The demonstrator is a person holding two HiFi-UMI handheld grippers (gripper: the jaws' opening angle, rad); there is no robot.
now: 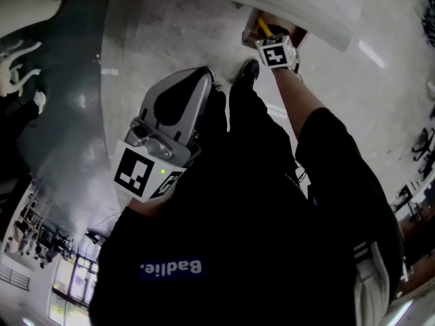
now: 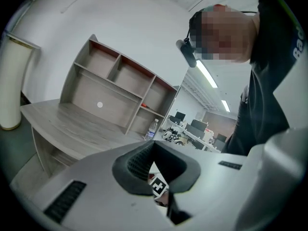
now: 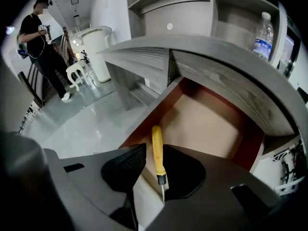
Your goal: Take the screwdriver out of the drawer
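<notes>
The drawer (image 3: 207,124) stands pulled out under the grey desktop, with a tan bottom and red-brown walls. A screwdriver (image 3: 157,141) with a yellow handle lies in it near the front left wall, its metal shaft toward the camera. My right gripper (image 3: 154,150) points down into the drawer. Its jaws are open on either side of the handle, with a gap left of it. In the head view the right gripper (image 1: 272,41) sits at the drawer (image 1: 248,32), where the yellow screwdriver (image 1: 264,27) shows. My left gripper (image 1: 206,73) hangs lower left, shut and empty, also seen in its own view (image 2: 154,143).
A shelf unit (image 2: 115,85) stands on the desk, with a water bottle (image 3: 263,32) at its right end. A person (image 3: 41,37) stands far left beside a white chair (image 3: 77,73). My shoe (image 1: 250,70) is on the glossy floor just in front of the drawer.
</notes>
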